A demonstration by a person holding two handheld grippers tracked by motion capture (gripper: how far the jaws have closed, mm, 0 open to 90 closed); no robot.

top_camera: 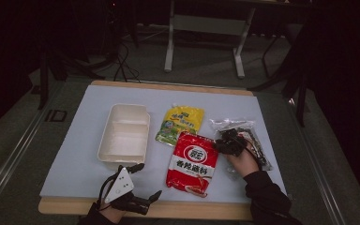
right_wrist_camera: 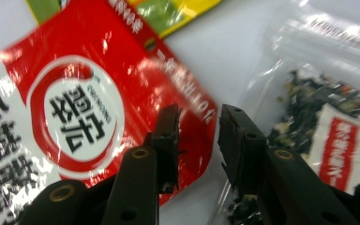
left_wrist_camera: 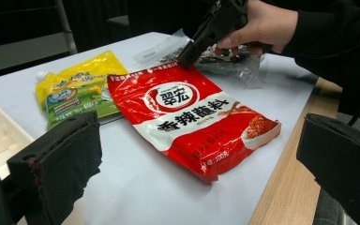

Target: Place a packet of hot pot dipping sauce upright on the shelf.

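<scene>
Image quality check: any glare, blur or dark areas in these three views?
High view: dim, room behind the table nearly black. Left gripper view: red packet sharp with mild sheen, own jaws soft. Right gripper view: the red packet and clear bag blurred, with glare streaks on both; right gripper in better focus.

Tray left, spice pouch mid, clear bag right.

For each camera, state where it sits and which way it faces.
High view: above the person's side, looking forward and down on the table; both hands show.
Left gripper view: on the left claw, facing the red packet and the right claw.
Right gripper view: on the right claw, over the packet's edge.
All share the red packet.
</scene>
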